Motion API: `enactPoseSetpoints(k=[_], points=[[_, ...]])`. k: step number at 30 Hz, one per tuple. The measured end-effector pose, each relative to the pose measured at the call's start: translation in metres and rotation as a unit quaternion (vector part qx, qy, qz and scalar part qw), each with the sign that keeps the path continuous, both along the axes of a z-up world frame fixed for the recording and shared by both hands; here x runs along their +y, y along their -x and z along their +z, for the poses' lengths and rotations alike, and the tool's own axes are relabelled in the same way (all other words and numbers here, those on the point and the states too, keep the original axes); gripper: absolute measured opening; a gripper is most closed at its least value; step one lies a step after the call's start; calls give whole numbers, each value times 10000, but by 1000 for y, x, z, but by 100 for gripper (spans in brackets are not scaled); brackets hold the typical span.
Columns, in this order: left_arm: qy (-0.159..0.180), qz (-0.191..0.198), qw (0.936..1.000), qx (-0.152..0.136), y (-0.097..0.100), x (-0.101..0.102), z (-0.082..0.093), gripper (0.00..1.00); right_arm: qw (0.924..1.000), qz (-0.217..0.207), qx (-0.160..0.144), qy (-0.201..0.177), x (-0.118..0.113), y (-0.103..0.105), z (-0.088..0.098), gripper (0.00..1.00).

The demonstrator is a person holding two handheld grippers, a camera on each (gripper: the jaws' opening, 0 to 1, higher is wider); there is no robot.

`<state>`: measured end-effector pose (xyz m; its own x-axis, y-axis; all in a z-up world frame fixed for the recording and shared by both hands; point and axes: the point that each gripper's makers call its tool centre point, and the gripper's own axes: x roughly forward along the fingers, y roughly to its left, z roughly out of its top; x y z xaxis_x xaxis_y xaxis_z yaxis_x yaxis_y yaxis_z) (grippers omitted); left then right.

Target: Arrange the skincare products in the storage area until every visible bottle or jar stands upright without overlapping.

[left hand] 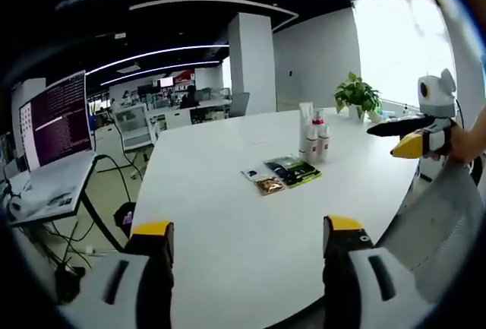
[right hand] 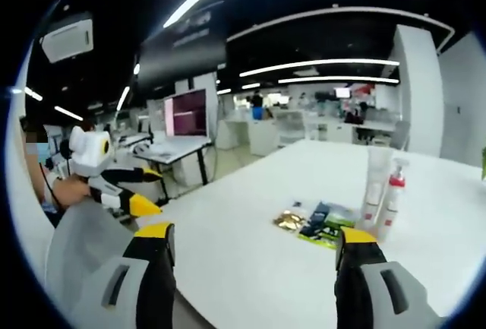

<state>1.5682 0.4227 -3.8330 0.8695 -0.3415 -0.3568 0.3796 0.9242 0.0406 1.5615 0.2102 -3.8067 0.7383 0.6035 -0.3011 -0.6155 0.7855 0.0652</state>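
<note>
A small group of skincare bottles [left hand: 314,136] stands upright at the far right part of the white table [left hand: 228,215]: a tall white tube and spray bottles with red collars. In the right gripper view the same bottles [right hand: 383,191] stand to the right. Flat sachets [left hand: 281,173] lie just in front of them, green, dark and gold; they show again as sachets [right hand: 315,223]. My left gripper [left hand: 249,230] hangs open over the near table edge, far from the bottles. My right gripper [right hand: 257,236] is open too, with nothing between its jaws. Each gripper shows side-on in the other's view: right [left hand: 414,140], left [right hand: 125,192].
A grey chair back [left hand: 433,215] stands at the table's right edge, seen again as a chair [right hand: 83,245]. A side desk with a lit monitor [left hand: 57,120] and cables is at left. A potted plant [left hand: 357,93] and a white pillar [left hand: 252,63] stand beyond the table.
</note>
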Motion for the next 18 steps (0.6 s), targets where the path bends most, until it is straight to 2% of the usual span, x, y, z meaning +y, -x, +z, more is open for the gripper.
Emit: enactPoseSetpoints(k=[11, 18], points=[[-81, 23, 9999, 84, 1, 3, -4, 73, 9996, 141, 163, 201, 4, 3, -10, 85], [-165, 12, 9998, 94, 0, 4, -7, 70, 9995, 158, 161, 225, 4, 4, -10, 85]])
